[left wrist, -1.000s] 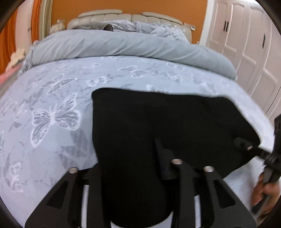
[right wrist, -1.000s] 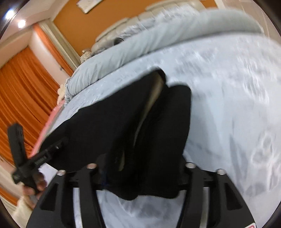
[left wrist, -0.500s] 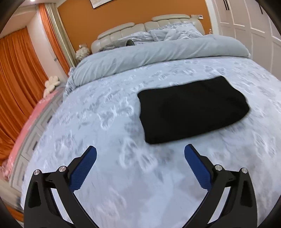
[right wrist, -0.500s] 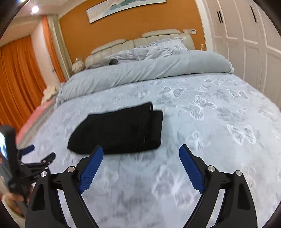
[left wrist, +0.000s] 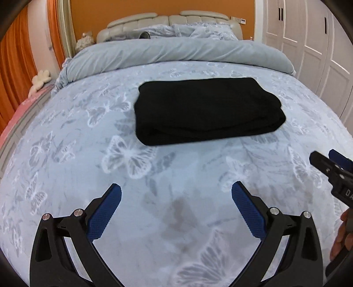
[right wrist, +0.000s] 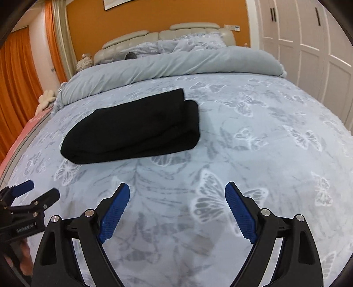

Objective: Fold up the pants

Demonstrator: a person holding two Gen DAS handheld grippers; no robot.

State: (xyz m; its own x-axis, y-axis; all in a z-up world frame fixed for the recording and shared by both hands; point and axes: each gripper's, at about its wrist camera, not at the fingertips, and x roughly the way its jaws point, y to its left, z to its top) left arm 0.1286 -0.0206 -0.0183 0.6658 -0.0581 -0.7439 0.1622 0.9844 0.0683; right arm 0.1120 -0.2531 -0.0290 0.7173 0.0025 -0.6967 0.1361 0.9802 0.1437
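1. Left wrist view: the left gripper hangs above the bed with its jaws spread wide and nothing between the blue pads.
2. Beyond the fingertips, the black pants lie folded into a thick rectangle on the butterfly-print bedspread, well apart from the gripper and touched by nothing.
3. The folded edge of the bundle faces the camera, with layers stacked along the near and right sides.
4. At the right edge, the tip of the right gripper pokes into view, with part of a hand below it.
5. Behind the pants, a rolled grey duvet runs across the bed before a padded headboard and an orange wall; white wardrobe doors stand at right and orange curtains at left.
6. Right wrist view: the right gripper is likewise held wide apart over the bedspread, empty.
7. The pants rest up and to the left of its fingertips, clear of both pads, with the stepped end of the fold turned to the right.
8. At lower left, the left gripper shows in side view, its jaws parted and holding nothing, gripped from below by a hand.
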